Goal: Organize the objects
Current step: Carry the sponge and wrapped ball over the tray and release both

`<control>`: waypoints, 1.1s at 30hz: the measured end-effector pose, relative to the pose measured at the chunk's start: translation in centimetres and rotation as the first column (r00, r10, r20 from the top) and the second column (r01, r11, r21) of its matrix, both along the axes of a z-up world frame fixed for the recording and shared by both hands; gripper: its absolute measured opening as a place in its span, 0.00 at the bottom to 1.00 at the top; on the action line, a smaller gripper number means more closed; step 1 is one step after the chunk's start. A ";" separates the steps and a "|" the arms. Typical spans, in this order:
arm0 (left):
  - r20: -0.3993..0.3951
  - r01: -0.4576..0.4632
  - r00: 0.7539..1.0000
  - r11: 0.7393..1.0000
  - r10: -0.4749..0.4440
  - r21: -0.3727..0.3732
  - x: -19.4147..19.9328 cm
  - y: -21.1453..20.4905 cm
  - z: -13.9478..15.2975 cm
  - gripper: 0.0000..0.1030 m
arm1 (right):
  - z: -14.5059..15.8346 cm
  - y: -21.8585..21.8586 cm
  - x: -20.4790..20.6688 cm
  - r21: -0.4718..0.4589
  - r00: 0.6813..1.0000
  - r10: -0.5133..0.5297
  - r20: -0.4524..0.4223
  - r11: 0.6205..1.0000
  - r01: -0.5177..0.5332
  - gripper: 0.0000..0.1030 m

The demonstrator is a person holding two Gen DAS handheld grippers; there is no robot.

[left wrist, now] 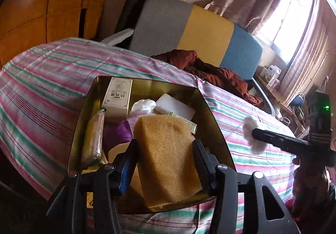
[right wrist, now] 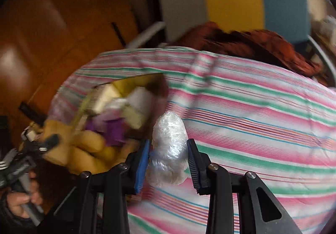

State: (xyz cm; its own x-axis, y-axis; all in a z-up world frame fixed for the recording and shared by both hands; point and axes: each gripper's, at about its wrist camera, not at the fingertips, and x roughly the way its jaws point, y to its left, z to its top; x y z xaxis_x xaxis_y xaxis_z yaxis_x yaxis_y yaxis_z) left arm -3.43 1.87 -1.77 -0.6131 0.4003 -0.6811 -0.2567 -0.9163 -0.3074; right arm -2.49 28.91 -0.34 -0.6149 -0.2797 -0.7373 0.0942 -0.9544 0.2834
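Note:
My left gripper [left wrist: 164, 143] is shut on a yellow-brown sponge [left wrist: 163, 124] and holds it over an open gold tin box [left wrist: 212, 112] on the striped bed. Inside the box lie a white carton [left wrist: 118, 97], a crumpled plastic bag [left wrist: 143, 105], a white block [left wrist: 176, 106] and a purple item [left wrist: 117, 133]. My right gripper [right wrist: 168, 145] is shut on a white bundle in clear wrap [right wrist: 170, 135], held above the bedcover to the right of the box [right wrist: 126, 85]. From the left wrist view the bundle [left wrist: 248, 129] shows at the right gripper's tip [left wrist: 255, 133].
A pink, green and white striped bedcover [left wrist: 52, 70] spreads under everything. A maroon cloth [left wrist: 210, 66] lies at the bed's far edge before a grey, yellow and blue backrest [left wrist: 189, 30]. Wooden cabinets [left wrist: 42, 3] stand left; a side table with small boxes [left wrist: 271, 74] is by the window.

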 end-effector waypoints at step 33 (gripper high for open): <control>-0.102 -0.123 0.990 0.967 0.102 -0.221 1.4 1.6 0.4 0.72 | -1.3 -6.6 -0.6 0.138 0.985 -0.162 -0.064 0.976 0.169 1.00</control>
